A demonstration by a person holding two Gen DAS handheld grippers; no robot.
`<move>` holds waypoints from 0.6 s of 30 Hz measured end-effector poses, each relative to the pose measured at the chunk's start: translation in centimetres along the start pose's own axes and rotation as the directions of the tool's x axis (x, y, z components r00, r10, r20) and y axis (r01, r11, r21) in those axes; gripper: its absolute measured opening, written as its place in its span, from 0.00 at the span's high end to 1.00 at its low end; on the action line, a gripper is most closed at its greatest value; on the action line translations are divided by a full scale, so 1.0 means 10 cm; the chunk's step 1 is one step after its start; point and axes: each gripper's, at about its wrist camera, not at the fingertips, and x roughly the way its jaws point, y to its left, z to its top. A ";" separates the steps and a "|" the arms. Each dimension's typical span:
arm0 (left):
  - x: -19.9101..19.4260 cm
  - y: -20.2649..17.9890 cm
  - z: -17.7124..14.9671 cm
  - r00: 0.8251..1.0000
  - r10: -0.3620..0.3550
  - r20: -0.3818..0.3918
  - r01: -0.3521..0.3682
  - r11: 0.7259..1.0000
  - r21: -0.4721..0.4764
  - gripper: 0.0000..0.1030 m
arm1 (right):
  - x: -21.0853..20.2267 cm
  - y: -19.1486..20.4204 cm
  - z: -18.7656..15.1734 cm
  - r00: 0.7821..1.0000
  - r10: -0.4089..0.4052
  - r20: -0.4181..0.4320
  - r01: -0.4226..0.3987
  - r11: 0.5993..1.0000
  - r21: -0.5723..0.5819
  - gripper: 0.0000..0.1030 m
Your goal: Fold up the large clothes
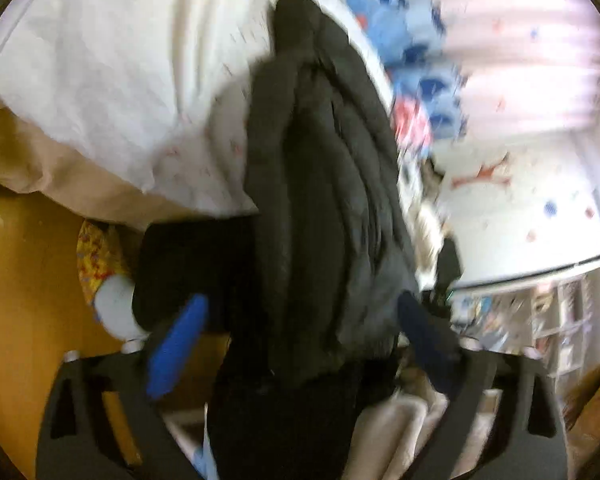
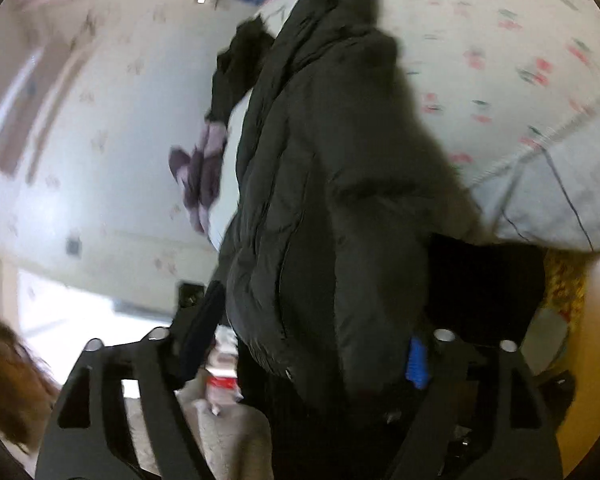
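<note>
A black puffer jacket (image 1: 324, 184) hangs bunched between the blue-padded fingers of my left gripper (image 1: 300, 328), whose fingers stand wide apart on either side of the bulk. It hangs over the edge of a bed with a white floral sheet (image 1: 140, 80). In the right wrist view the same jacket (image 2: 332, 184) fills the middle and passes between the fingers of my right gripper (image 2: 312, 344), also spread wide around it. The jacket's lower hem hides where either gripper touches it. Both views are motion-blurred.
A wooden floor (image 1: 28, 280) and a colourful patterned object (image 1: 96, 256) lie beside the bed at the left. A blue patterned pillow or quilt (image 1: 412, 40) lies at the head of the bed. A purple cloth (image 2: 200, 176) lies on the bed. Shelves (image 1: 552, 328) stand at the right.
</note>
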 end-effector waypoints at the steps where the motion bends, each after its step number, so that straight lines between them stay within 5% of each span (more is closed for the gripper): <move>1: 0.02 0.04 0.03 1.000 -0.024 0.004 0.024 1.000 -0.010 0.08 | 0.01 -0.02 0.01 1.000 0.020 0.002 -0.020 1.000 0.000 0.17; 5: 0.29 0.09 0.11 0.995 -0.103 -0.020 0.102 0.995 -0.018 0.07 | 0.17 -0.09 0.09 0.999 0.038 -0.014 -0.038 0.999 0.009 0.10; 12: 0.98 -0.16 0.09 0.975 -0.155 -0.157 0.162 0.986 0.029 0.08 | 0.44 -0.19 0.06 0.998 0.061 -0.022 -0.061 0.998 0.008 0.13; 13: 1.00 -0.21 0.08 0.977 -0.149 -0.153 0.157 0.987 0.043 0.08 | 0.49 -0.16 0.04 0.997 0.072 -0.015 -0.072 0.997 -0.010 0.19; 15: 0.99 -0.29 0.08 0.987 -0.099 -0.128 0.105 0.993 0.049 0.18 | 0.53 -0.09 0.03 0.998 0.062 -0.010 -0.063 0.996 -0.056 0.59; 17: 0.92 -0.35 0.10 0.991 -0.078 -0.110 0.083 0.995 0.047 0.50 | 0.50 -0.02 0.03 0.998 0.069 0.005 -0.068 0.993 -0.099 0.75; 18: 0.88 -0.40 0.10 0.992 -0.071 -0.100 0.078 0.995 0.065 0.57 | 0.48 0.08 0.03 0.996 0.084 0.017 -0.081 0.987 -0.136 0.81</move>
